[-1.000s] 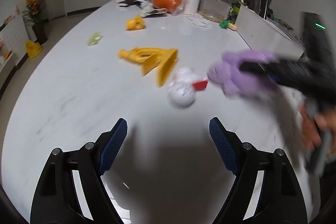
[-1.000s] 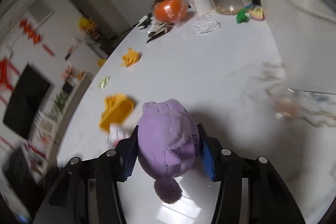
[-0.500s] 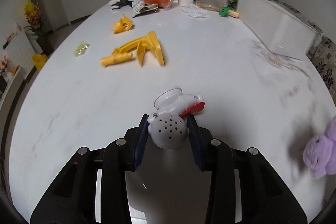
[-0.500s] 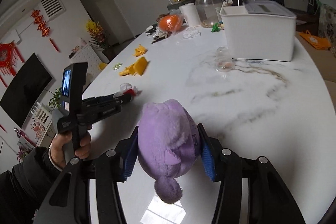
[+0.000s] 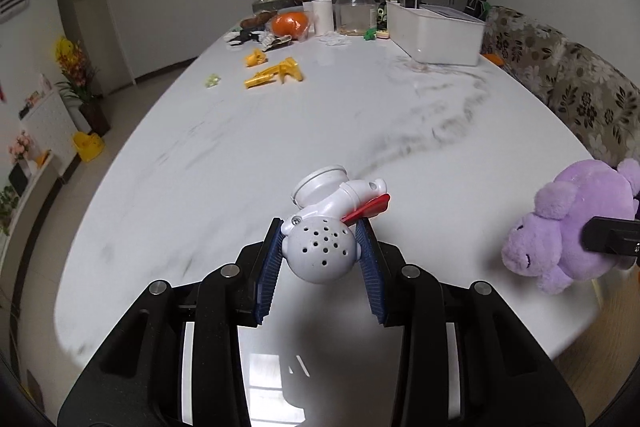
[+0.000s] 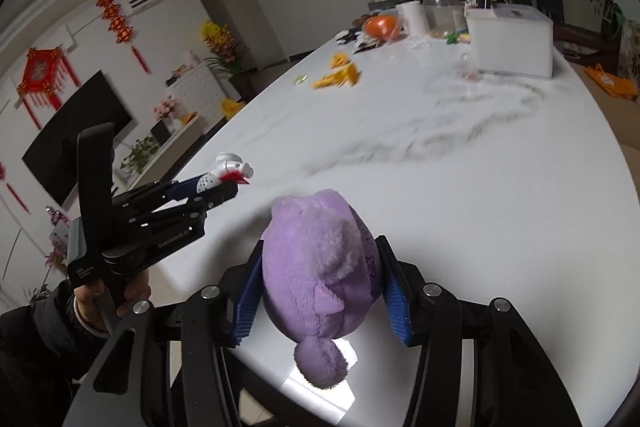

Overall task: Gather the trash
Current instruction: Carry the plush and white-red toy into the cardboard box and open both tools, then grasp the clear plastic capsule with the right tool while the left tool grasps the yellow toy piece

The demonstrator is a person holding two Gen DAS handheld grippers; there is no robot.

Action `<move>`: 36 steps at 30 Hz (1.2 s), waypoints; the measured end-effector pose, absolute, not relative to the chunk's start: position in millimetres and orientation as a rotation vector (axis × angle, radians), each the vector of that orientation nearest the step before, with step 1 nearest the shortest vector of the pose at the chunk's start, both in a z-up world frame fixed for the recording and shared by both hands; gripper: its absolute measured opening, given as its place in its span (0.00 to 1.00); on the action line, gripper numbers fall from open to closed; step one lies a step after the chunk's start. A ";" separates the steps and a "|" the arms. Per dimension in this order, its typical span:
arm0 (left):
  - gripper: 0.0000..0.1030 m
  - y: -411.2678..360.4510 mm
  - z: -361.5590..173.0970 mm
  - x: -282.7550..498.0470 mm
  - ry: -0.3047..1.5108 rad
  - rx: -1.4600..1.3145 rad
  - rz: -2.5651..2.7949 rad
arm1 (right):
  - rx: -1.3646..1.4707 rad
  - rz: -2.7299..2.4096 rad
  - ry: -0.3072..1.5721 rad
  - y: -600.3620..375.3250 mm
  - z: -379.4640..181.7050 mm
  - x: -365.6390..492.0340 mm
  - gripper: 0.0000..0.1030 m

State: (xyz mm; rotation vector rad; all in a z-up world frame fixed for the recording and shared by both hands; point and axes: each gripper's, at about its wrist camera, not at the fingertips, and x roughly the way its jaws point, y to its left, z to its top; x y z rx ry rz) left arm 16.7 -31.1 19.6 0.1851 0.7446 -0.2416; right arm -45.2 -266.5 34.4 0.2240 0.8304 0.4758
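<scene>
Left claw (image 5: 320, 259) gripping white toy (image 5: 324, 247), purple plush (image 5: 568, 227) beside

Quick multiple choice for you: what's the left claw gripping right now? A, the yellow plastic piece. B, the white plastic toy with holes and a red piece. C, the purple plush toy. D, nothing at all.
B: in the left wrist view the left claw has its blue pads pressed against the white plastic toy, while the purple plush toy sits in the right claw.
</scene>
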 end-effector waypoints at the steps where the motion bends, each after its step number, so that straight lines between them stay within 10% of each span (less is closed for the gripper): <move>1: 0.35 -25.6 19.0 1.9 0.746 0.188 -0.243 | 0.229 0.481 0.833 -265.2 33.9 -55.0 0.51; 9: 0.36 13.7 -10.6 -115.8 0.851 0.227 -0.357 | 0.143 0.622 0.962 -233.8 9.7 -149.1 0.52; 13: 0.85 21.5 -59.4 -135.0 0.939 0.268 -0.389 | 0.080 0.607 1.047 -214.1 -32.5 -160.8 0.63; 20: 0.85 30.8 -58.9 -108.5 0.909 0.269 -0.366 | 0.066 0.604 0.925 -222.5 -3.9 -136.7 0.71; 36: 0.89 -27.7 9.6 265.6 0.733 0.175 -0.213 | -0.033 -0.007 0.771 -305.7 19.6 255.3 0.81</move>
